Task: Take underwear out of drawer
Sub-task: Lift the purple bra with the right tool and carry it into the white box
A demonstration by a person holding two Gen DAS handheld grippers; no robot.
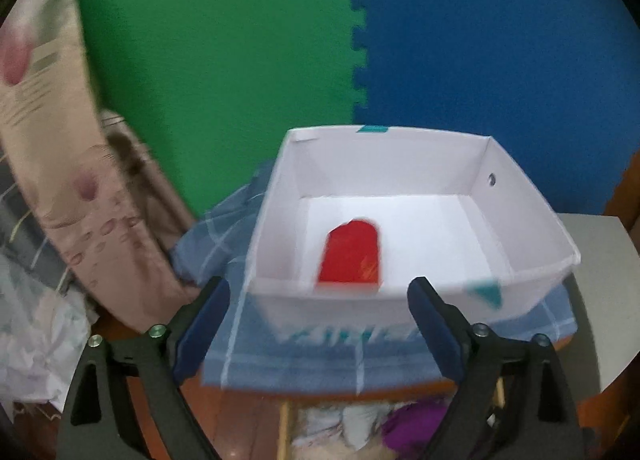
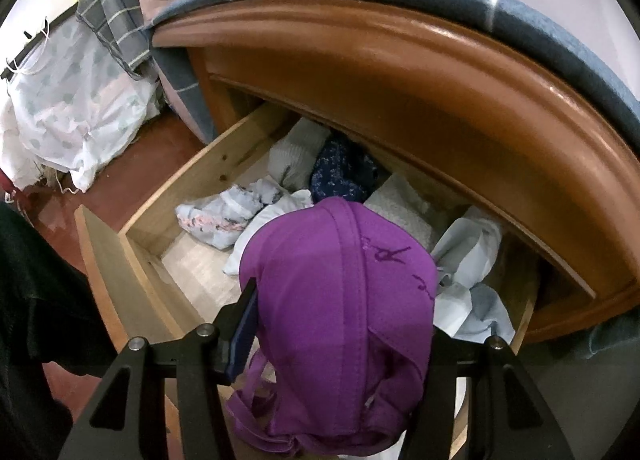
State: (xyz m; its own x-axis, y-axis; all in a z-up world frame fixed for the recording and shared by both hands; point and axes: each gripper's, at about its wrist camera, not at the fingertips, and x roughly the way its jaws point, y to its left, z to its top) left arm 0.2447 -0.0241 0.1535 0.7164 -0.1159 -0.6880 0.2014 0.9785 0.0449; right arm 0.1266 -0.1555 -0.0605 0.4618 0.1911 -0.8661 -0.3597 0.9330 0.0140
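My right gripper is shut on a purple bra and holds it above the open wooden drawer. The drawer holds several pieces of white, pale blue and dark floral underwear. My left gripper is open and empty, just in front of a white box on the cabinet top. A red item lies on the box floor. The drawer's contents, with some purple cloth, show at the bottom of the left wrist view.
A blue checked cloth covers the cabinet top under the box. Green and blue foam mats form the wall behind. A floral pillow and white bedding lie to the left. The cabinet's rounded wooden edge overhangs the drawer.
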